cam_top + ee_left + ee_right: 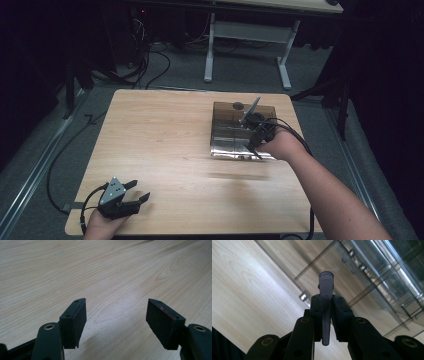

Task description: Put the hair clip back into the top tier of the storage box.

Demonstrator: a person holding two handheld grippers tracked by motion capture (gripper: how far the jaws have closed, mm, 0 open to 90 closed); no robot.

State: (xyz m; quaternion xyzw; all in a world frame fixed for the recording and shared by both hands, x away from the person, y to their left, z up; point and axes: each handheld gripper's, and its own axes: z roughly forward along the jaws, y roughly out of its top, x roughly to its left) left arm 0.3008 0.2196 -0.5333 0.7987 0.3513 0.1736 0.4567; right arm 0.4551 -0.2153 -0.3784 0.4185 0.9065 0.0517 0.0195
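Overhead, the high view shows the left gripper [141, 191] resting at the table's [160, 130] near left corner, well apart from the right gripper [248, 121], which hangs over a clear divided tray [220, 110] at the far right with a grey tool [250, 110] slanting up from it. Next, the left gripper view shows its pads [75, 322] spread wide over bare wood. Lastly, the right gripper view alone reveals the grip: its jaws are clamped on the grey tool [326, 307], above the tray's edge [372, 287].
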